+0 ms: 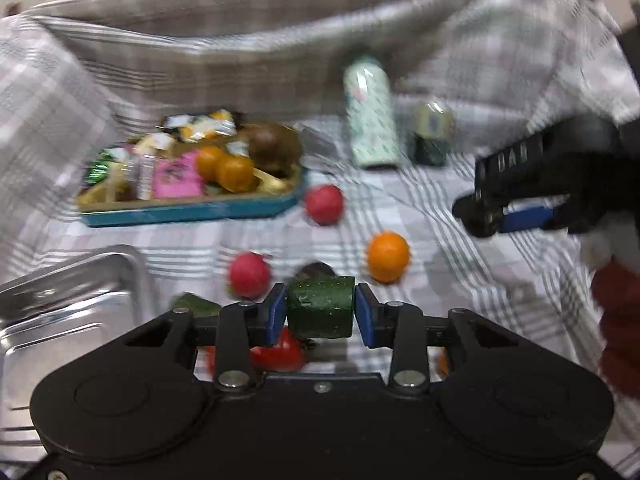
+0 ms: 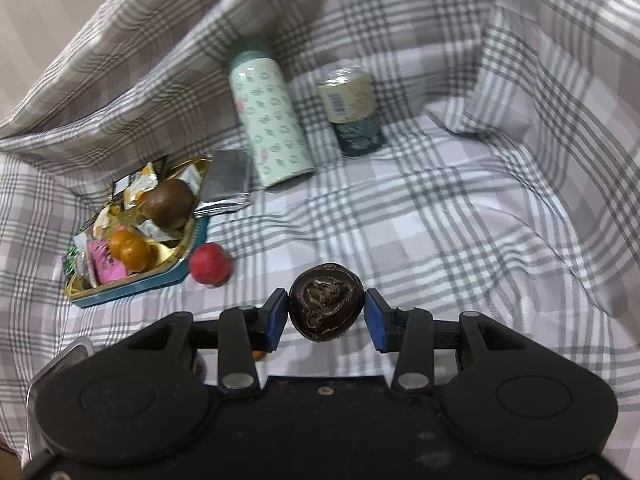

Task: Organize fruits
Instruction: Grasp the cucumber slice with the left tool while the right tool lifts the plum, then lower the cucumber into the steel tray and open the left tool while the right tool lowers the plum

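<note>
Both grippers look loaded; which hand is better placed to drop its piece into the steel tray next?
Left, probably. The left gripper holds the green chunk, with the steel tray just beside it. The right gripper holds the dark round fruit; its view shows only a tray corner.

Shiny metal tray [image 1: 72, 304] on soft plaid cloth [image 2: 460, 216]; glossy foil packet [image 2: 226, 182] beside it.

Checked cloth [image 2: 440, 208] covers the surface and rises in folds behind. Pale patterned bottle [image 2: 270, 120] upright at back; beside it a labelled jar [image 2: 354, 110] with dark lower half. Silver foil packet [image 2: 228, 182] touches the blue-sided tray [image 2: 132, 294] of wrapped snacks [image 2: 138, 188], possibly sweets. Steel tray [image 1: 60, 312] at left, blurred.
</note>
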`<move>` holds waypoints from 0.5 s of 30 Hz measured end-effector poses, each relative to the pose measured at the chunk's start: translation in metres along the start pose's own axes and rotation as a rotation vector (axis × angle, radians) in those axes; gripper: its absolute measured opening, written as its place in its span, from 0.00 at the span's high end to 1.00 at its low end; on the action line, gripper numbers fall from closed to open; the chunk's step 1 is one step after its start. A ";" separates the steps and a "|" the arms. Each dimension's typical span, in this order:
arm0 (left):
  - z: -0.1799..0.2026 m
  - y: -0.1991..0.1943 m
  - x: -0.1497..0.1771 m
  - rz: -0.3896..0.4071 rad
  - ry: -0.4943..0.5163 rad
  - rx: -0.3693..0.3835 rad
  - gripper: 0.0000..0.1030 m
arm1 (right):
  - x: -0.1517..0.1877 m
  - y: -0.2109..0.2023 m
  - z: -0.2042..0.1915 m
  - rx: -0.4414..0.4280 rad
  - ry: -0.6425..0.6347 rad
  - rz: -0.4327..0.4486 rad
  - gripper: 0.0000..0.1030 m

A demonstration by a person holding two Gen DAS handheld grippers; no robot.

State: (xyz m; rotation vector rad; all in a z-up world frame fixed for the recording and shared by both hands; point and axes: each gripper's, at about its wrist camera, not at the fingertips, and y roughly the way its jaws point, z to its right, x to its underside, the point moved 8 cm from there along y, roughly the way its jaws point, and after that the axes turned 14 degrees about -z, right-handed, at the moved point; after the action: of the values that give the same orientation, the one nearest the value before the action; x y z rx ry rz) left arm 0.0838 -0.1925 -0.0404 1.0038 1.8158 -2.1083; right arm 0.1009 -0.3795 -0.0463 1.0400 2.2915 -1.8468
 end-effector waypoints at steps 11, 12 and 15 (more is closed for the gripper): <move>-0.115 -0.046 0.008 0.041 -0.213 -0.182 0.56 | 0.026 0.005 -0.098 -0.066 -0.249 0.030 0.57; -0.124 -0.047 0.010 0.039 -0.228 -0.198 0.56 | 0.029 0.005 -0.108 -0.073 -0.272 0.032 0.57; -0.153 -0.053 0.022 0.030 -0.273 -0.241 0.56 | 0.042 0.007 -0.134 -0.102 -0.330 0.037 0.57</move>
State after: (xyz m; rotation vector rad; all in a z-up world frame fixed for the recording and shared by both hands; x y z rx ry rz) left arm 0.0947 -0.0315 -0.0141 0.6456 1.8449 -1.8467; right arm 0.1223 -0.2417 -0.0292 0.6973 2.1314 -1.7154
